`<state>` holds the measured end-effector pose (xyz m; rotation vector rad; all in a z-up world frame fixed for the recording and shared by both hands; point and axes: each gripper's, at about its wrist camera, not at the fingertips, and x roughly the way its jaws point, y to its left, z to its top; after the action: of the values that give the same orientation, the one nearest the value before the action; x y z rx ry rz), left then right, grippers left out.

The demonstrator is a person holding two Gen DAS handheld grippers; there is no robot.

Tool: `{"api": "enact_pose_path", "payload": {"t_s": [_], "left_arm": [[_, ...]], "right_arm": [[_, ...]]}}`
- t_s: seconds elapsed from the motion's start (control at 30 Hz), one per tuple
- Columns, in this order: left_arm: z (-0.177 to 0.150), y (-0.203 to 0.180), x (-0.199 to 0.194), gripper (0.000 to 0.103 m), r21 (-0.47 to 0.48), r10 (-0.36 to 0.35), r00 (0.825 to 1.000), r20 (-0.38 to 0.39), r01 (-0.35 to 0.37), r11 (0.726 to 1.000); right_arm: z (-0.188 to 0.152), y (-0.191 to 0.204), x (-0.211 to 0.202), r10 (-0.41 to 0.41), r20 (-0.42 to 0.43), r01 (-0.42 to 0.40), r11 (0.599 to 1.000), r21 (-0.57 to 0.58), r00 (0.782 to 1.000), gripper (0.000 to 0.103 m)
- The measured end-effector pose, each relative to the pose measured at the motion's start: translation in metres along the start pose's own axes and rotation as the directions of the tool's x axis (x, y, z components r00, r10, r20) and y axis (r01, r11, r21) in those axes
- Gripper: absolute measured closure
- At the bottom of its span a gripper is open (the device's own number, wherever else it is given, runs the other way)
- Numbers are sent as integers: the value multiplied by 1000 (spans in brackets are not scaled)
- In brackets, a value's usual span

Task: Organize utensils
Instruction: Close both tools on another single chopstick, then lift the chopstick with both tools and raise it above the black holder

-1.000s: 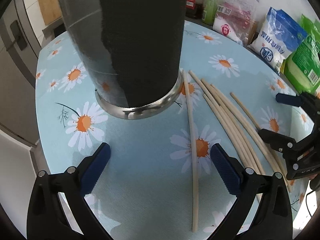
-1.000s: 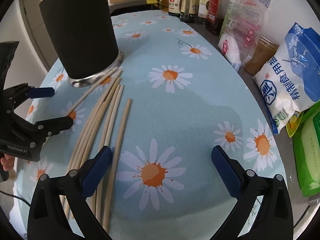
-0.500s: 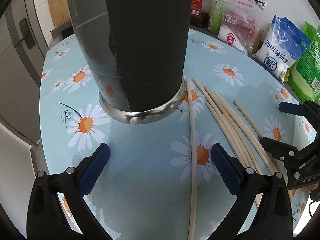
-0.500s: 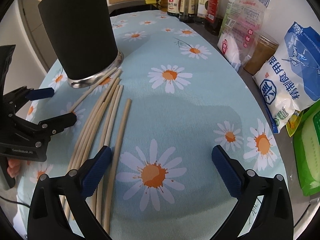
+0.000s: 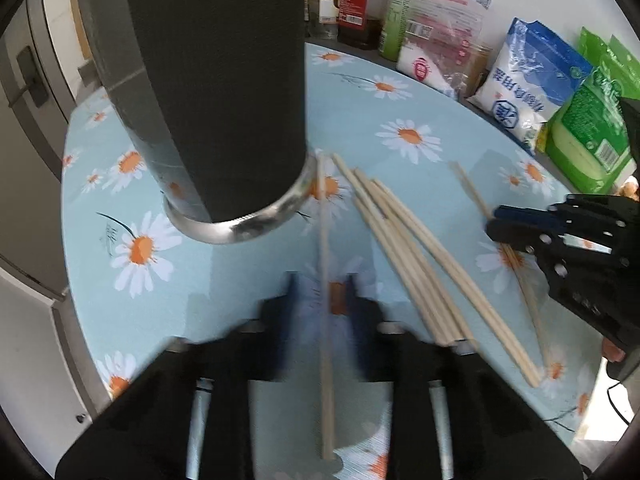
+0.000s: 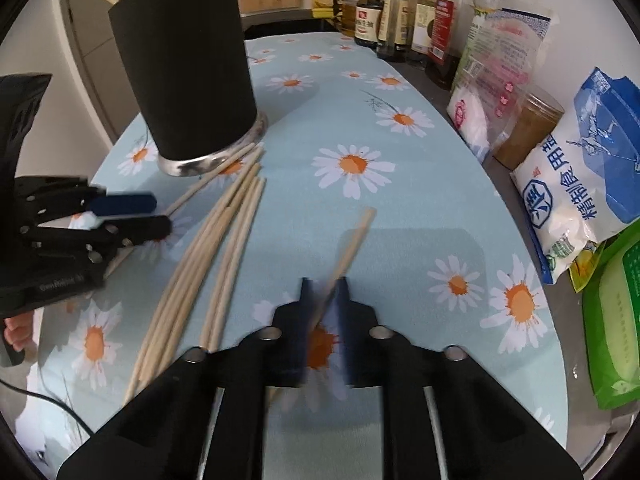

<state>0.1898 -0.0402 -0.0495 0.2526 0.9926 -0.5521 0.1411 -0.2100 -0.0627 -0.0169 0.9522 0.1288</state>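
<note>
Several pale wooden chopsticks (image 5: 416, 264) lie on the daisy tablecloth beside a tall black utensil holder (image 5: 208, 92) with a steel base. My left gripper (image 5: 323, 296) has closed around a single chopstick (image 5: 325, 240) that points at the holder's base; its fingers are motion-blurred. My right gripper (image 6: 323, 300) has closed around another single chopstick (image 6: 352, 240), set apart from the bunch (image 6: 216, 248). The holder (image 6: 188, 76) stands at the far left in the right wrist view. Each gripper shows in the other's view: the right one (image 5: 560, 232), the left one (image 6: 100, 216).
Bottles (image 6: 400, 8) of sauce and oil line the back. Bags of salt (image 6: 588, 176), sugar (image 5: 440, 40) and a green packet (image 5: 592, 128) stand along the right edge. The table's rounded edge (image 5: 76, 280) drops off at the left, near a cabinet.
Both grippers were wide open; now both have closed, each onto a single chopstick. The right gripper's chopstick has swung away from the bunch. Both grippers moved forward slightly.
</note>
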Motion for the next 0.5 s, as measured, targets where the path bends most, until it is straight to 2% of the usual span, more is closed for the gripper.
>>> {"api": "enact_pose_path", "payload": {"t_s": [0.1, 0.2, 0.5], "left_arm": [[-3, -1, -1, 98, -23, -18, 1000, -4, 18, 1000], [-5, -1, -2, 98, -57, -18, 1000, -17, 17, 998], [-12, -13, -12, 98, -39, 40, 998, -44, -42, 998]], "right_arm": [[0, -8, -1, 34, -12, -34, 999, 39, 999, 98], [-1, -9, -2, 48, -12, -48, 999, 24, 999, 98], [-2, -27, -13, 106, 21, -108, 992, 68, 994, 98]]}}
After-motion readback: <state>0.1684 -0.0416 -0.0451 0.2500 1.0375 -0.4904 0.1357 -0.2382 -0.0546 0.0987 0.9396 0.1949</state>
